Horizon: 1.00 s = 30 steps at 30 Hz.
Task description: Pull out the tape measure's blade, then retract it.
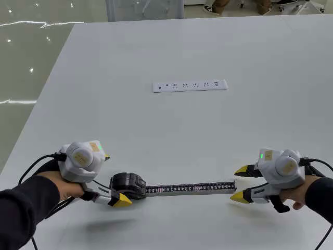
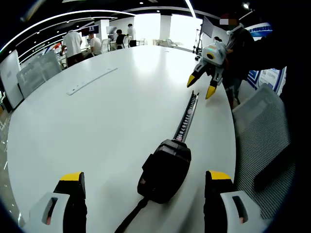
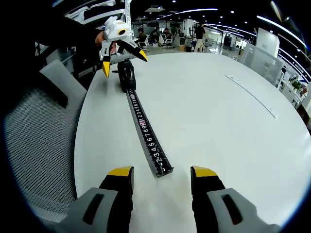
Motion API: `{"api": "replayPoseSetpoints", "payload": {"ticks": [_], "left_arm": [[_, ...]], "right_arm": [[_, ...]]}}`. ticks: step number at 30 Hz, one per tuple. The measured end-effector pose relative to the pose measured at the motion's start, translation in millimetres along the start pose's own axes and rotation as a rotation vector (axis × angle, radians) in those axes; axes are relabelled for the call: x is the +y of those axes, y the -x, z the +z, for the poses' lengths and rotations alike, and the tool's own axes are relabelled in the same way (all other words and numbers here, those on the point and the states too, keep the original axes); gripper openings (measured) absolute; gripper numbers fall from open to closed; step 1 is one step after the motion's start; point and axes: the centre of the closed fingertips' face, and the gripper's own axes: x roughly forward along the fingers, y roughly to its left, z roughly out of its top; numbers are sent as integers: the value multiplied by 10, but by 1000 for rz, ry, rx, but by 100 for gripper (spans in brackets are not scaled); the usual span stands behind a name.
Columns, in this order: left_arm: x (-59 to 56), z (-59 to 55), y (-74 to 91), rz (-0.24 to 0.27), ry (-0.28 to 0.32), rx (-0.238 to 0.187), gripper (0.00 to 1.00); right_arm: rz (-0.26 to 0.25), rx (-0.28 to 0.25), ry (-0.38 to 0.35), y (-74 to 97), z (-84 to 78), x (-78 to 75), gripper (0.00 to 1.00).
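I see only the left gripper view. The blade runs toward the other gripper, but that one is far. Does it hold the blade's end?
Observer: No. The right gripper is open; the blade ends on the table between its jaw tips, touched by neither.
Operator: Is the blade face up?
Observer: Yes, the right gripper view shows its numbers upward, readable.
Operator: What is the white strip farther away?
Observer: In the head view, a power strip with a row of sockets, apart from the tape measure.
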Motion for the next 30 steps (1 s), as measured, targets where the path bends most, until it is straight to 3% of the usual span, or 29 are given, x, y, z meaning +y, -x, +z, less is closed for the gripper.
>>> {"api": "replayPoseSetpoints", "payload": {"ticks": [2,4,5,7,9,11,14,15,18,23,30], "left_arm": [[111,11,73,71,5,-66,100],[134,5,159,89,59,-102,100],[141,31,231,96,104,-147,100],[168,17,315,116,116,-178,100],[152,-60,402,128,134,-177,100],[15,-121,467,105,184,-174,100],[-11,-192,563,147,188,-194,100],[-22,-216,597,154,222,-216,100],[-64,-303,650,155,270,-232,100],[-176,-480,704,161,275,-224,100],[-216,-623,835,181,324,-241,100]], "right_arm": [[-31,-34,-44,60,6,-7,56],[-60,-48,-37,119,-7,-17,61],[-80,-61,-34,169,-12,-5,62],[-103,-77,-55,231,-29,1,66],[-127,-96,-77,315,-47,11,72],[-165,-110,-98,410,-71,10,76],[-237,-134,-101,564,-88,-4,80],[-251,-142,-109,617,-114,10,81],[-274,-138,-142,738,-207,60,88],[-314,-134,-189,922,-398,129,100],[-325,-110,-216,1092,-624,309,100]]}}
